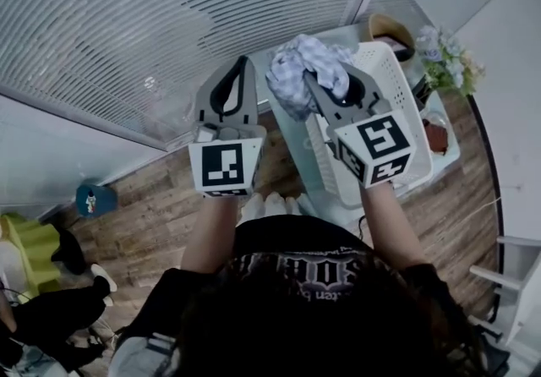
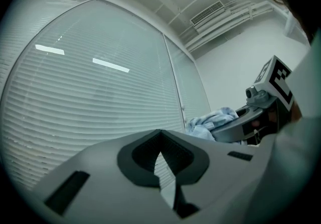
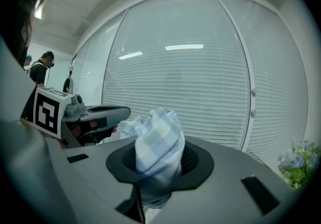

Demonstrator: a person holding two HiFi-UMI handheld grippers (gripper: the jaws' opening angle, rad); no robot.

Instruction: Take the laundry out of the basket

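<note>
In the head view my right gripper (image 1: 311,79) is shut on a bunched blue-and-white checked cloth (image 1: 297,69), held up above the left end of the white slatted laundry basket (image 1: 399,73). The right gripper view shows the same cloth (image 3: 158,142) pinched between the jaws and bulging out above them. My left gripper (image 1: 244,62) is level beside it on the left, apart from the cloth, with its tips together and nothing in them. From the left gripper view, the shut left gripper (image 2: 160,132) faces the window blinds, and the cloth (image 2: 213,120) shows off to the right.
Floor-to-ceiling window blinds (image 1: 169,20) fill the space ahead. The basket rests on a white stand by the right wall, with a flower bunch (image 1: 448,58) and a brown woven bowl (image 1: 390,29) behind it. A seated person's legs (image 1: 51,299) are at the lower left on the wooden floor.
</note>
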